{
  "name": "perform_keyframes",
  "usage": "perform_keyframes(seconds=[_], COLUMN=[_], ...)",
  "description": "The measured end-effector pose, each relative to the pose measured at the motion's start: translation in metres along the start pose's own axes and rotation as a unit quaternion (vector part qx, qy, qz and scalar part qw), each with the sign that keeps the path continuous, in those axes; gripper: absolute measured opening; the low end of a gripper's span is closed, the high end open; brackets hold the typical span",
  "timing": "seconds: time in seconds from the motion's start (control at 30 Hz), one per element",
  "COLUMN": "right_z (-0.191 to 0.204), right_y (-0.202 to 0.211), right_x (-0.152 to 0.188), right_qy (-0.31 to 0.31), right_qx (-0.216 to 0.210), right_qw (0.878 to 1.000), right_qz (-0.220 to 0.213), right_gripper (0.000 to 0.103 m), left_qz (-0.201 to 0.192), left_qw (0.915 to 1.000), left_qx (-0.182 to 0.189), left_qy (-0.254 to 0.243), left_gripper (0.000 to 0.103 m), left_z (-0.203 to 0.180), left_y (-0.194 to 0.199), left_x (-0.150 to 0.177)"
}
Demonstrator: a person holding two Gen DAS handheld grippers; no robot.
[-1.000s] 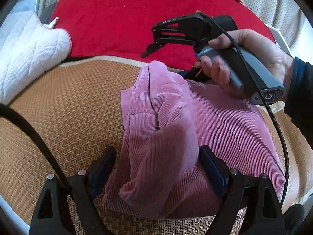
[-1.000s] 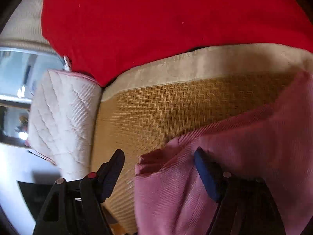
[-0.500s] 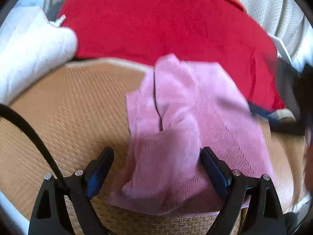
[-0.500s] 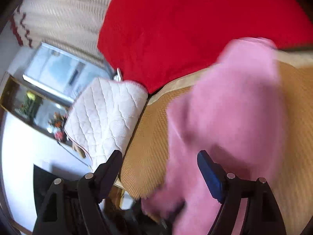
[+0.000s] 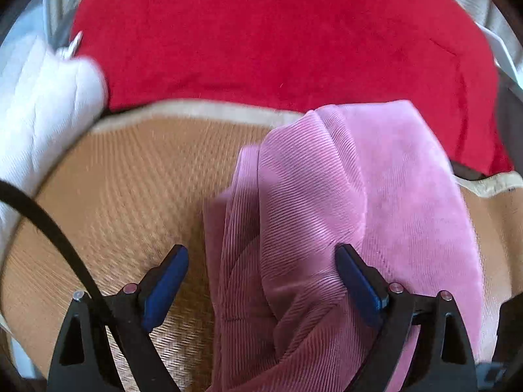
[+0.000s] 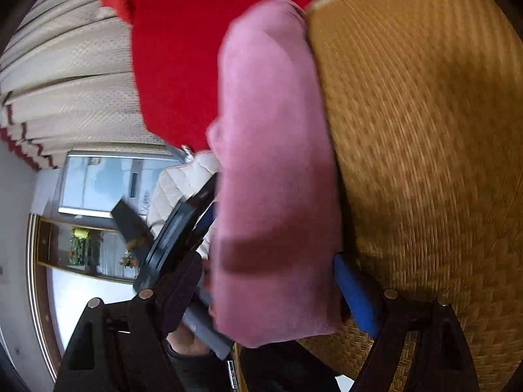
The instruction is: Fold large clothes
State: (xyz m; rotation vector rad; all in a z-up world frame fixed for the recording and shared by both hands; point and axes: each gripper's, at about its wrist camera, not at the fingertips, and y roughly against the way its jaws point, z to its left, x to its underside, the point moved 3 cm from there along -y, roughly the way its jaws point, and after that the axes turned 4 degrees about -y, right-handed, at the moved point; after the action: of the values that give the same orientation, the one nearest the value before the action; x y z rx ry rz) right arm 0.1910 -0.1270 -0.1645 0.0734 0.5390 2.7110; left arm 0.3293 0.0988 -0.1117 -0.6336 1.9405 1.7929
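A pink ribbed garment [image 5: 327, 228] lies folded in a thick bundle on the woven tan mat [image 5: 124, 189]. My left gripper [image 5: 261, 281] is open, its blue pads either side of the bundle's near left fold. In the right wrist view, which is rolled sideways and blurred, the pink garment [image 6: 274, 163] runs as a long band between the pads of my right gripper [image 6: 271, 281], which is open. The other gripper [image 6: 176, 228] and the hand holding it show just left of the band.
A large red cushion [image 5: 278, 32] lies behind the mat. A white quilted cushion [image 5: 42, 104] sits at the left. Beige curtains [image 6: 65, 75] and a window [image 6: 104, 179] show beyond the seat in the right wrist view.
The right gripper left the far side of the garment and swung round to its side, rolling its view. The left gripper stayed open at the near fold. The bundle settled flatter.
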Motion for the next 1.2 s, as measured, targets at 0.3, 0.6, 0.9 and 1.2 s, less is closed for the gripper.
perform_keyframes(seconds=[0.3, 0.6, 0.9, 1.2], right_z=[0.024, 0.056, 0.061, 0.13], right_y=[-0.039, -0.045, -0.056, -0.089], right_x=[-0.007, -0.005, -0.073, -0.065], right_qy=[0.061, 0.109, 0.062, 0.258], right_qx=[0.073, 0.114, 0.074, 0.253], right_qw=[0.995, 0.987, 0.995, 0.928], right_qz=[0.008, -0.017, -0.036, -0.089], right_gripper=[0.067, 0.071, 0.086, 0.039], left_qz=[-0.023, -0.033, -0.037, -0.037], left_qw=[0.9995, 0.9982, 0.9964, 0.9964], left_qx=[0.009, 0.03, 0.051, 0.041], left_qy=[0.022, 0.04, 0.057, 0.064], left_gripper=[0.094, 0.095, 0.095, 0.097], left_z=[0.013, 0.024, 0.046, 0.051], left_y=[0.001, 0.009, 0.009, 0.01], left_x=[0.016, 0.032, 0.049, 0.059])
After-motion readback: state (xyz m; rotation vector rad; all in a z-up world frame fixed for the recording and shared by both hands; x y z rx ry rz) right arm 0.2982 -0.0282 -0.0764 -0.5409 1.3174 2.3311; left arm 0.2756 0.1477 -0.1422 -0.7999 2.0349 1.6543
